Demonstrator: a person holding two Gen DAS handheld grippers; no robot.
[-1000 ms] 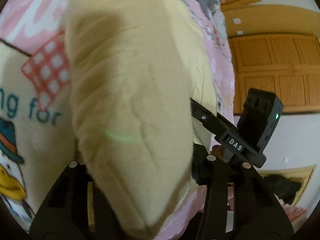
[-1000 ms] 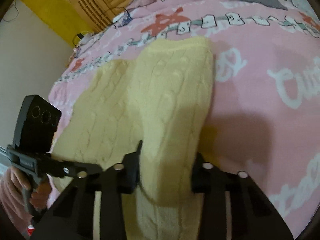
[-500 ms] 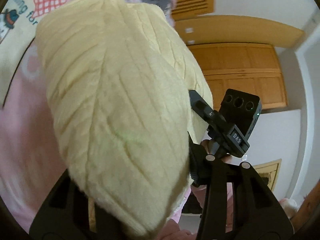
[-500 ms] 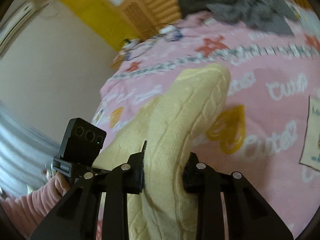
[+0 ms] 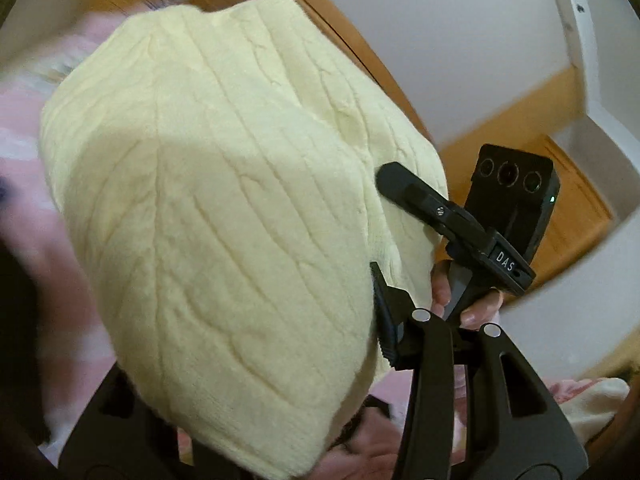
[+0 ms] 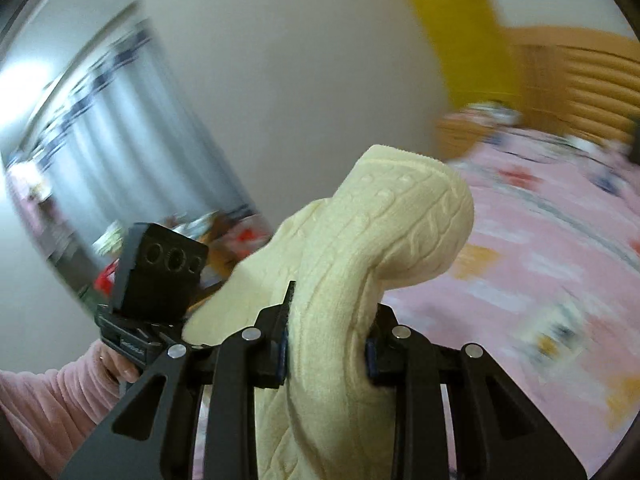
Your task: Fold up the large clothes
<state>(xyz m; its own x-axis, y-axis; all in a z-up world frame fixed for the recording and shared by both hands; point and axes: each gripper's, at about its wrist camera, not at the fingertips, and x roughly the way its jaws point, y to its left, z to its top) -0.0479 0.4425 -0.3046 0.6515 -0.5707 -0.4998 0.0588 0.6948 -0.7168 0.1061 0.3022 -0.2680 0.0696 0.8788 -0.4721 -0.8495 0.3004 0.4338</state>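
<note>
— Where's the sweater?

— Lifted off the pink bed, bunched between both tools. The right hand-held gripper pinches a thick fold, jaws part-closed, knit arching above and ahead of it.

— The left?

— The left hand-held gripper clamps a wide bundle that drapes over its near finger, hiding it.

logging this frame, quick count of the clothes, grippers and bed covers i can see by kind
cream cable-knit sweater: 1
handheld grippers: 2, the left gripper and the right gripper, each shut on the sweater
pink patterned bedspread: 1
total: 4
</note>
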